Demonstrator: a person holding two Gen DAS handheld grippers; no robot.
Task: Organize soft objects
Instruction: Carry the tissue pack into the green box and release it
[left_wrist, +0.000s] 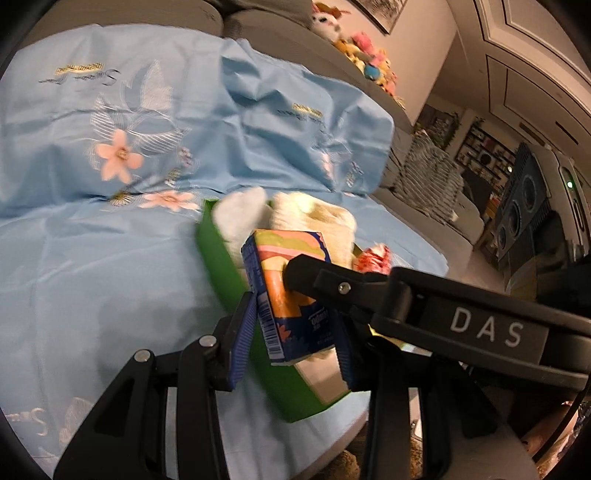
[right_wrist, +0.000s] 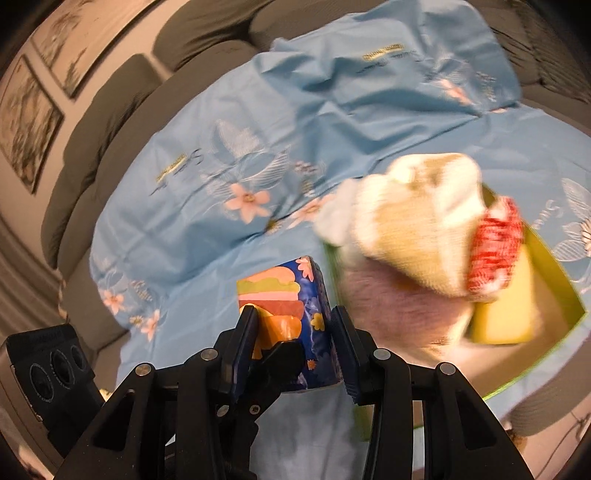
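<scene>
- Soft things — a white cloth, a cream knitted sock and a red-and-white knitted piece — sit piled in a green box on the light blue flowered sheet spread over a grey sofa.
- Left gripper: its blue pads sit on either side of a colourful tissue pack, held over the near end of the box; whether they actually press on it, I cannot tell.
- Right gripper: its pads stand either side of the same pack, with a small gap showing on the right side, so a firm clamp cannot be confirmed. In the left wrist view, one black finger lies across the pack's top face.
- Right wrist view: the box lies just right of the pack, socks heaped at its far end, with a yellow sponge-like block beneath them.
- Plush toys line the sofa back, far right in the left wrist view.
</scene>
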